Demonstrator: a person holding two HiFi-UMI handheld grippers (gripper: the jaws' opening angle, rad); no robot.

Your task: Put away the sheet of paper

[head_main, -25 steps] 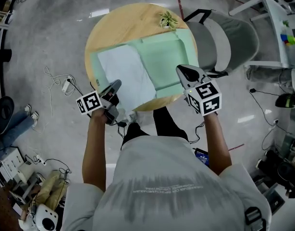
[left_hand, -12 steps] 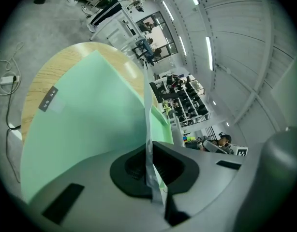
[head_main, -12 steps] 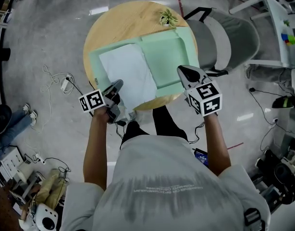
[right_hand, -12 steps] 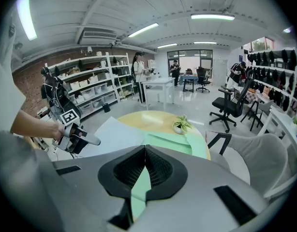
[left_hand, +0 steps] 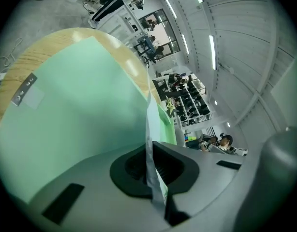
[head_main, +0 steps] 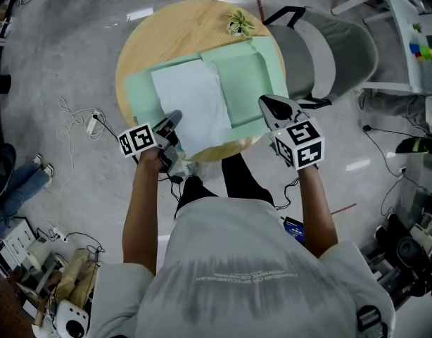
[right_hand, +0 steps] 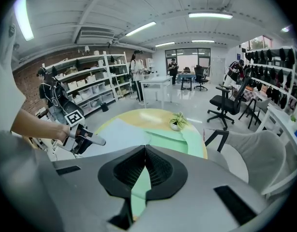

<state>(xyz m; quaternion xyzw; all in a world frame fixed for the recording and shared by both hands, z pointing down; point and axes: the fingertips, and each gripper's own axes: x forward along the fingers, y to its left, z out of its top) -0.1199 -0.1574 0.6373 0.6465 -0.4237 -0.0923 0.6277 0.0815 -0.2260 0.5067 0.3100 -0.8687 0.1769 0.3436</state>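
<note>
Paper (head_main: 191,104) edge in L gripper (head_main: 174,116) jaws

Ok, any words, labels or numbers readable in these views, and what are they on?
No text is readable.
Print on the back of the person's shirt: blurred, unreadable.
Grey tag on the green folder: too small to read.
Left gripper cube and right gripper cube: square patterns, no words.
</note>
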